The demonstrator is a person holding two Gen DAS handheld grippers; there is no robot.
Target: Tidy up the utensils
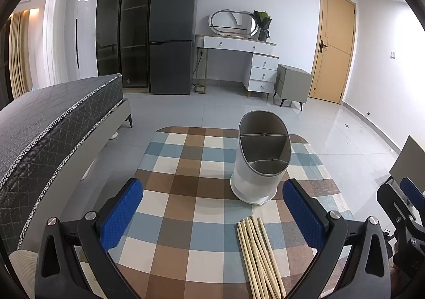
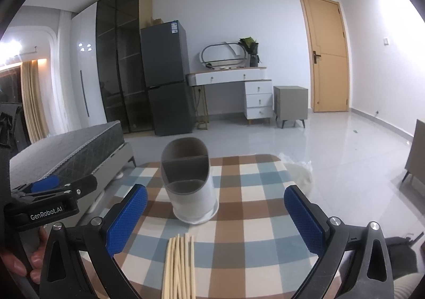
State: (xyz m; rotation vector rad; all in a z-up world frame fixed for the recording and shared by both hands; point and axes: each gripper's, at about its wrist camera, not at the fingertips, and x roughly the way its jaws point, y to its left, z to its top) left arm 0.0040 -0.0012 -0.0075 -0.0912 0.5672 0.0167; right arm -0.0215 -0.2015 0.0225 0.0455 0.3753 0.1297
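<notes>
While both my left gripper (image 1: 212,215) and right gripper (image 2: 215,218) hover spread and empty, bamboo chopsticks (image 2: 178,267) lie bundled on the checkered tablecloth (image 2: 255,208) just before the empty utensil holder (image 2: 190,184), so grasping them likely comes next.

Grey fridge (image 1: 171,36), white dresser (image 1: 239,59), wooden door (image 1: 333,46), tiled floor (image 1: 212,110).

The only words that can be read are "GenRobot.AI", in white letters on the black body of the left gripper (image 2: 43,187), seen at the left edge of the right wrist view. The tall dark grey fridge (image 1: 171,36) carries a small blue-and-white sticker near its top right corner, but its print is too small to read.
</notes>
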